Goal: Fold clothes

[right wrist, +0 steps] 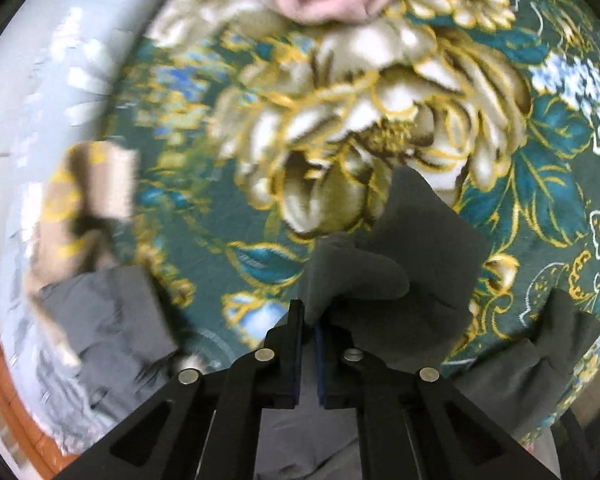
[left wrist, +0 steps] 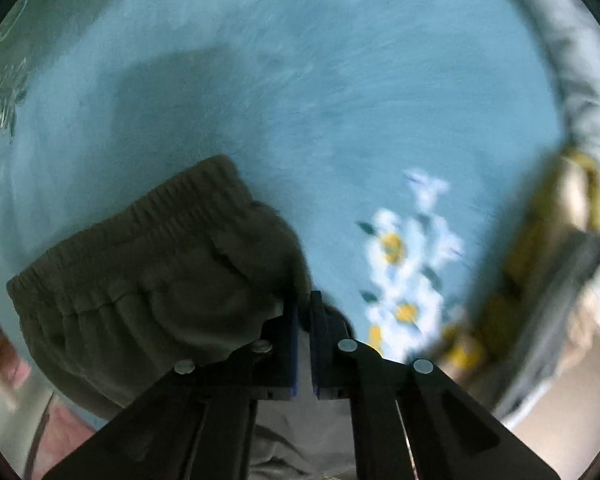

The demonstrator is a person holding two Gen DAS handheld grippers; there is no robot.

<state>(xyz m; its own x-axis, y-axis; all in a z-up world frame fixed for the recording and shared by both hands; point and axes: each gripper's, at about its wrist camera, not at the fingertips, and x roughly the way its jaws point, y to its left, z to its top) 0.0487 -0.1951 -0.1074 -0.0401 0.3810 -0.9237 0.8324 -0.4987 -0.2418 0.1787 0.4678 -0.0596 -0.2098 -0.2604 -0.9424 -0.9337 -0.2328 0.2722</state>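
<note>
Olive-grey shorts (left wrist: pixel 148 280) are pinched at the elastic waistband by the left gripper (left wrist: pixel 305 312) above a light blue bedsheet (left wrist: pixel 300 80); grey fabric (right wrist: pixel 400 264) is clamped in the right gripper (right wrist: pixel 309 320) over a floral blanket (right wrist: pixel 380 120).

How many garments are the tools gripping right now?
2: olive elastic-waist shorts in the left tool, gray cloth in the right tool. They may be one garment; the join is hidden.

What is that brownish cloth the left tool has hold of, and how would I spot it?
Look at the light blue blanket filling the left wrist view. Lower left of it hangs an olive-brown garment, pinched by the left gripper. Its ribbed, gathered elastic waistband sets it apart from the flat, flower-printed bedding.
</note>
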